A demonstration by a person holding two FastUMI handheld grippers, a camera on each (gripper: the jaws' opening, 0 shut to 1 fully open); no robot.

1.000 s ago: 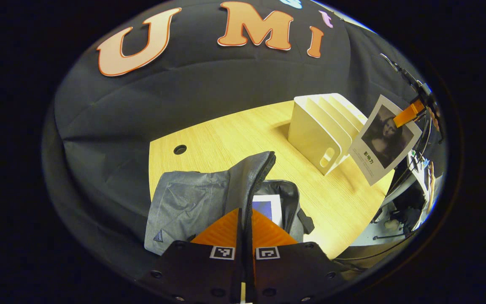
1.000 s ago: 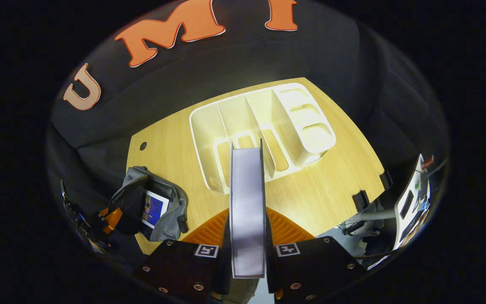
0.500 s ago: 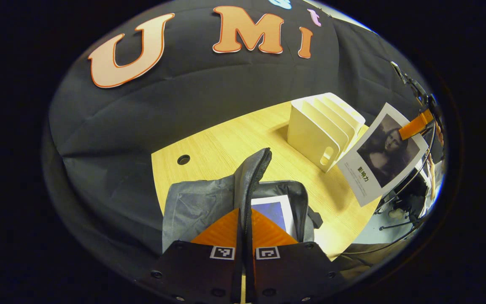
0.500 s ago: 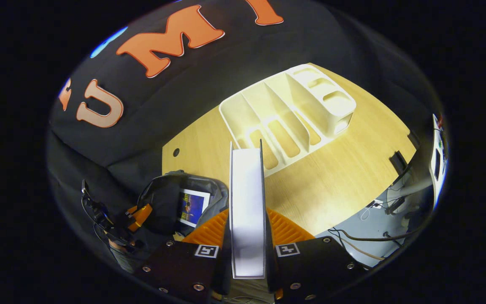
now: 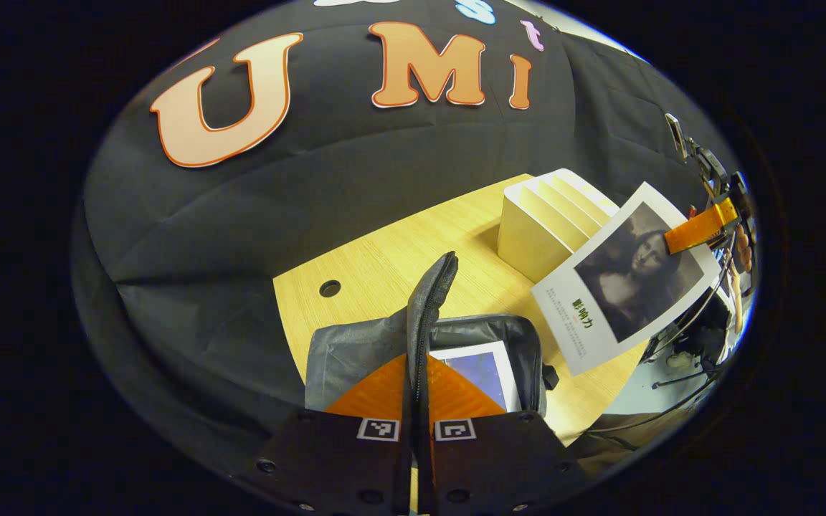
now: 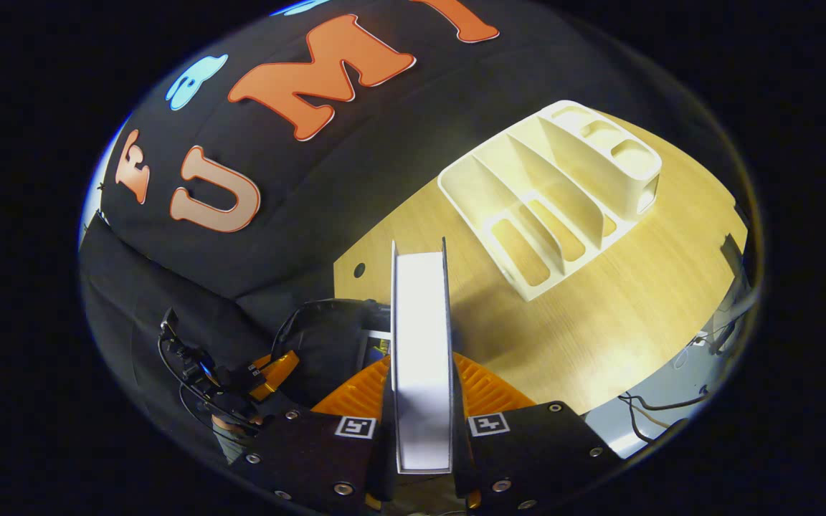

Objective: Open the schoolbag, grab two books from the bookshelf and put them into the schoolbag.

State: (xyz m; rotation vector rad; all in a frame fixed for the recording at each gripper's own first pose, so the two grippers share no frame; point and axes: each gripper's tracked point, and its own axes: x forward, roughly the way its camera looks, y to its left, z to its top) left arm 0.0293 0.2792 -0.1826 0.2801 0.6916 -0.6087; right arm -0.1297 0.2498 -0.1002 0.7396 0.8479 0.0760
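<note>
The grey schoolbag lies open on the wooden table. My left gripper is shut on the bag's zipper flap and holds it upright. A book with a blue cover lies inside the bag. My right gripper is shut on a second book, seen edge-on, hanging above the table beside the bag. In the left gripper view that book shows a dark portrait cover, just right of the bag opening. The white bookshelf stands with bare slots.
The bookshelf sits at the table's far right, behind the held book. A small cable hole marks the tabletop near the wall. Cables and equipment lie on the floor past the table's edge.
My right gripper has carried the portrait book away from the bookshelf, to the edge of the bag. My left gripper keeps hold of the flap, and the bag's opening shows more of the blue book.
</note>
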